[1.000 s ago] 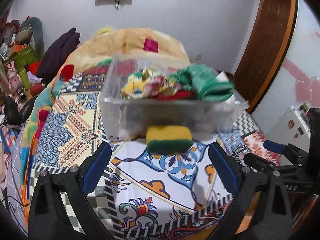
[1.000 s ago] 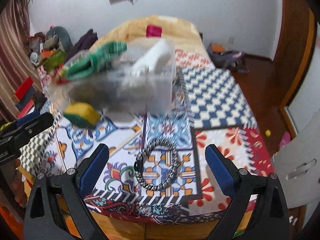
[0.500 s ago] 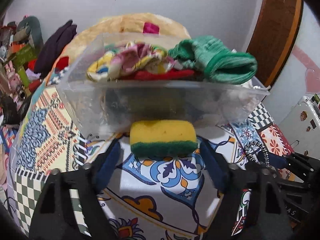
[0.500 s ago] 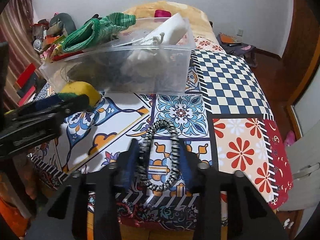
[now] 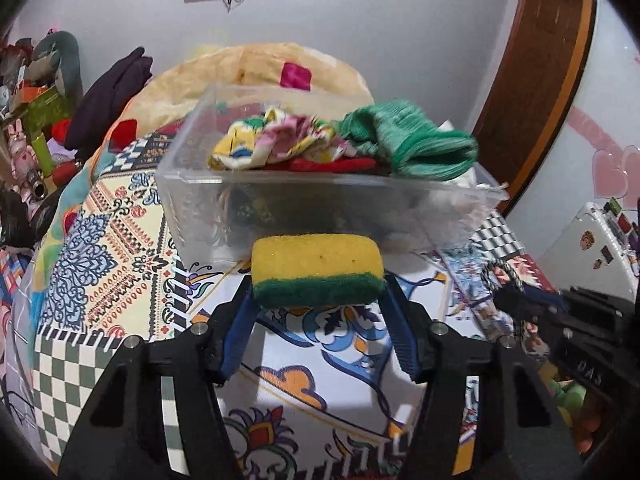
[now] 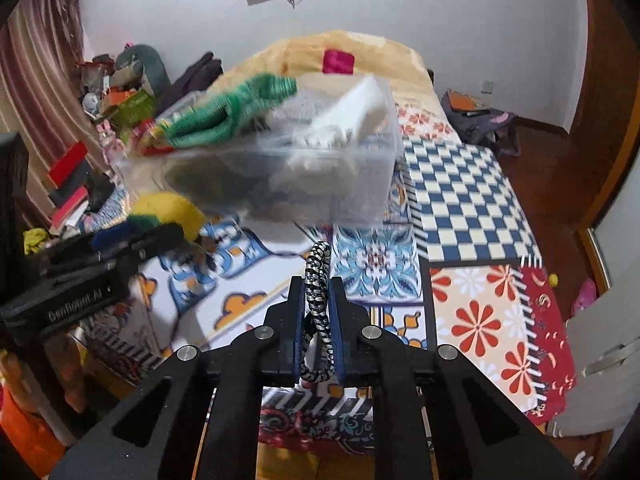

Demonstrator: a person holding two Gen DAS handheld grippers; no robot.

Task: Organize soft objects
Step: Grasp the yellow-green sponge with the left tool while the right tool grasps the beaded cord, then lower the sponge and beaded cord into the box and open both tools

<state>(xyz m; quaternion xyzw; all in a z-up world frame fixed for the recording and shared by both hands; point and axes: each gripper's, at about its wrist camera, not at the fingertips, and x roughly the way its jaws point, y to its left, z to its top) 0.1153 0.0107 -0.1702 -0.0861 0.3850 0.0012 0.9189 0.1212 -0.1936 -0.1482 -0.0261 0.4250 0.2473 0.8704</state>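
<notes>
Now left gripper (image 5: 318, 292) jaws squeezing sponge (image 5: 317, 270), right gripper (image 6: 317, 312) pinching braided loop (image 6: 317, 300)

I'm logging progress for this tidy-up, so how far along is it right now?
Done: green knit cloth and floral cloth already sit in the clear bin. In hand: left gripper is shut on the sponge; right gripper is shut on the braided cord loop. Left: both go into the bin.

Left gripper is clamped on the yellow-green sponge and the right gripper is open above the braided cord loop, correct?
Not quite. The right gripper is not open above the braided cord loop; the right wrist view shows it shut on it. The left gripper does clamp the yellow-green sponge.
</notes>
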